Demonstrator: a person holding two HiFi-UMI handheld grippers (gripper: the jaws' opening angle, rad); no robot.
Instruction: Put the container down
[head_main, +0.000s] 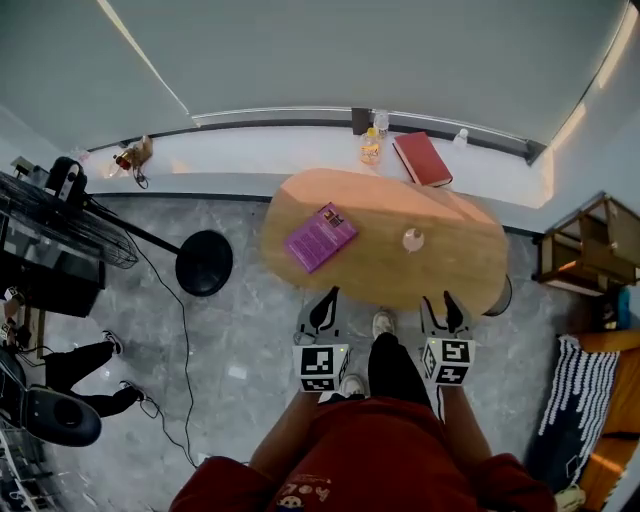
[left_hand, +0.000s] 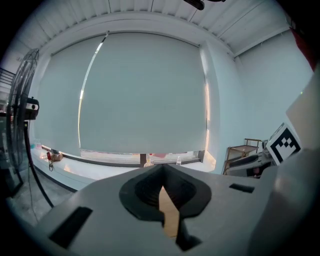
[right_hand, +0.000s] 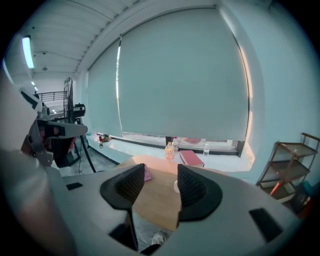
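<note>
While the person (head_main: 380, 450) stands at the near edge of the oval wooden table (head_main: 470, 270), the left gripper (head_main: 328, 298) has its jaws pinched almost together on nothing. The right gripper (head_main: 450, 300) is spread wide and empty. The small clear container (head_main: 413, 239) stands on the tabletop beyond it, untouched, with a purple book (head_main: 320, 236) to its left. A red book (head_main: 422, 158) and bottles (head_main: 371, 147) sit on the windowsill (head_main: 250, 155) behind.

Office room: roller blind (head_main: 350, 55), oval table (head_main: 450, 275).

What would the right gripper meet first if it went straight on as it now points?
Probably the wooden table; the small container stands farther on it, slightly right. Depth is unclear.
</note>
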